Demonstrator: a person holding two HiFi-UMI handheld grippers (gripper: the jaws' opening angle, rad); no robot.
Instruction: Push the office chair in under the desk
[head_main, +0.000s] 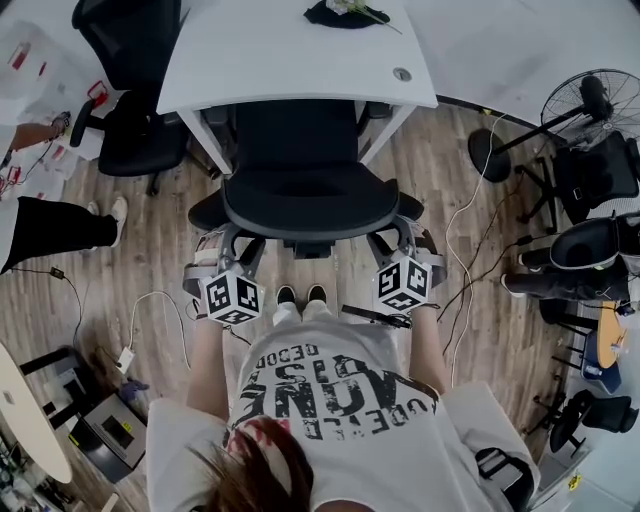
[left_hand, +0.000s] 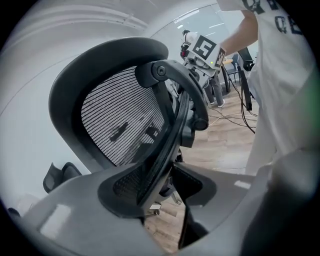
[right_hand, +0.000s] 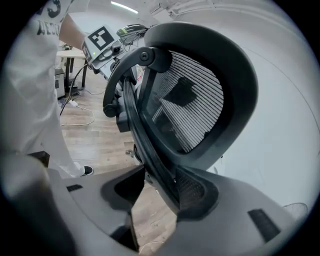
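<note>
From the head view, the office chair (head_main: 310, 185) stood straight ahead of both sets of fingertips. Its seat reached in under the near edge of the white desk (head_main: 290, 60), and its backrest (left_hand: 120, 115) was on my side of that edge.

The left gripper (left_hand: 162, 189) had its fingers (left_hand: 75, 220) spread wide. The left edge of the backrest ran down between them, with the mesh rim lying at the pad of the left finger. A strip of wood floor (left_hand: 220, 145) showed between the frame and the right finger. The pads did not pinch it from both sides, so I read nothing as gripped.

The right gripper (right_hand: 157, 192) was spread wide as well, with the backrest's right edge passing between its fingers. The rim sat close against the right finger's pad, and bare floor showed in the gap before the left finger. That one had nothing clamped either.

Beyond each gripper's fingertips, past the chair's rear frame, I could see the other gripper's marker cube. Well off to the left of the left fingers stood a second black chair (head_main: 130, 100). Far off to the right of the right fingers was a floor fan (head_main: 590, 100). A dark object (head_main: 345, 12) lay on the desk's far side, well ahead of the fingertips.
</note>
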